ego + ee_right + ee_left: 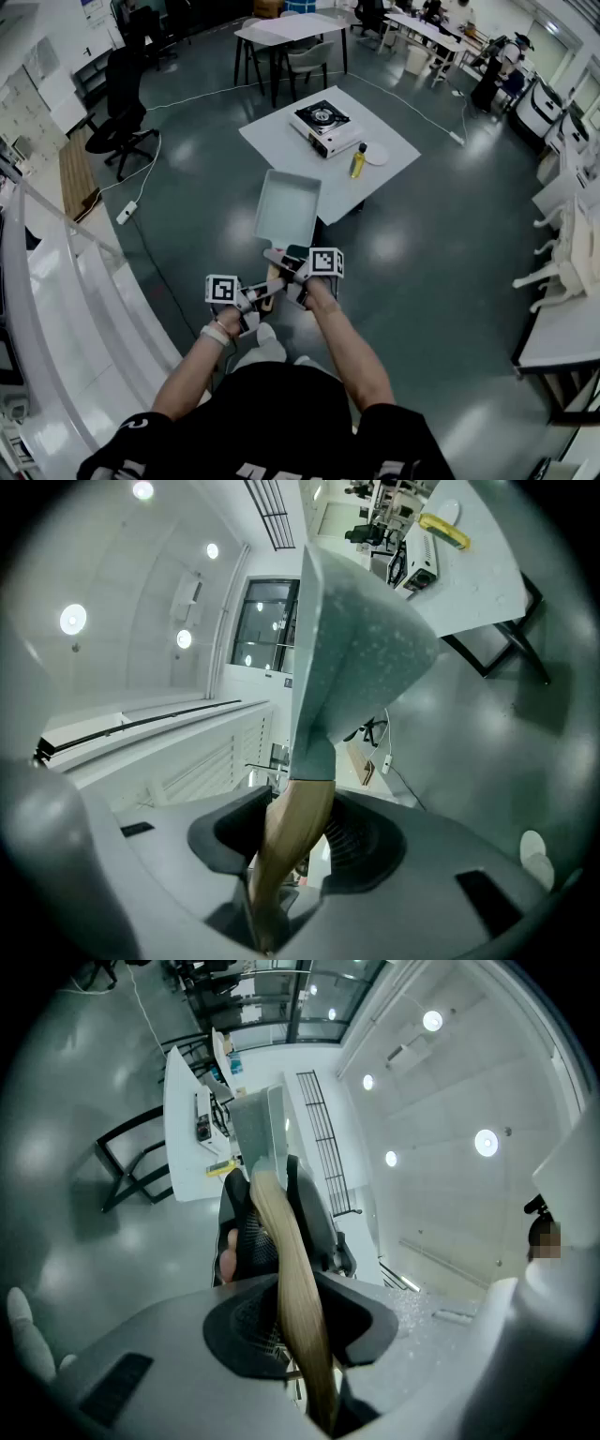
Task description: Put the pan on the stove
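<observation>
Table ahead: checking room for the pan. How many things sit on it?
3: the stove centrally, a yellow bottle at its right, a white plate beside the bottle. The pan may hide more.

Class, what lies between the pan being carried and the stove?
In the head view, only a bare stretch of the white table separates the pan from the stove. The yellow bottle stands aside, right of the stove.

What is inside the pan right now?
Nothing shows inside the pan: its grey floor looks bare in the head view. The inner face of its near wall cannot be seen. The wooden handle is partly covered where the left gripper and right gripper clamp it.
</observation>
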Demonstrator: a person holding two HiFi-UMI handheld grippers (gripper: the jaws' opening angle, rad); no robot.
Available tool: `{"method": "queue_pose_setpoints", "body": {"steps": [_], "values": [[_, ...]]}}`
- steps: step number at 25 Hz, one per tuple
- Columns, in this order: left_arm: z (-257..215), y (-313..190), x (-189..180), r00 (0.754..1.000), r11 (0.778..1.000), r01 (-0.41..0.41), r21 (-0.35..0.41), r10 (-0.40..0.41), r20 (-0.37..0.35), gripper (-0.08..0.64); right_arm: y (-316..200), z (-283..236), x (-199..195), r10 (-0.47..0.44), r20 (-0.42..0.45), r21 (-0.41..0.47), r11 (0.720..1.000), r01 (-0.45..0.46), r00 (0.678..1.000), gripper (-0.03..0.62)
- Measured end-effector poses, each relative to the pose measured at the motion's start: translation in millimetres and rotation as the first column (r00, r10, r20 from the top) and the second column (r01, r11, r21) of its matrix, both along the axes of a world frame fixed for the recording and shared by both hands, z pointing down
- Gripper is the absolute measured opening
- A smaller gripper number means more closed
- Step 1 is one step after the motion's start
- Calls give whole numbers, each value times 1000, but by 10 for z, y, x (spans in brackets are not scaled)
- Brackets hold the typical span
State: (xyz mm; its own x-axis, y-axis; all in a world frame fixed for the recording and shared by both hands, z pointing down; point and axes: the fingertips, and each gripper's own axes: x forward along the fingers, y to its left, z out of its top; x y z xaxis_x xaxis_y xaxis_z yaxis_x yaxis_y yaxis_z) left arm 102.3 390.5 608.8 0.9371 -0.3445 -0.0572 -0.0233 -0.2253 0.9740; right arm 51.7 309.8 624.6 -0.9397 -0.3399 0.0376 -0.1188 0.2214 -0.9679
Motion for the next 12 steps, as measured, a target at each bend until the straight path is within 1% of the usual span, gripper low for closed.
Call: {"method": "queue_pose_setpoints", "body": {"steps": [3, 5, 8, 10, 12], "values": [[-20, 20, 8, 1000, 1000, -8, 16, 8, -15, 74, 9, 35, -9, -3, -5, -1, 1000, 3, 1000, 154], [-14, 23, 0, 1000, 1000, -9, 20, 9, -5, 74, 29, 16, -20, -3, 3, -14, 1000, 3, 1000, 155], [-12, 10, -7, 1000, 1000, -9, 17, 9, 7, 74, 16, -46, -28, -10, 13, 11, 1000, 10, 1000, 155], [-29, -5, -2, 1000, 999, -13, 34, 13, 2, 74, 8, -68, -44, -13, 31, 14, 1000, 13, 999, 155], [-33, -10, -9, 1000, 999, -14, 42, 14, -2, 74, 2, -54, -52, -13, 30, 14, 1000, 13, 999, 155]]}}
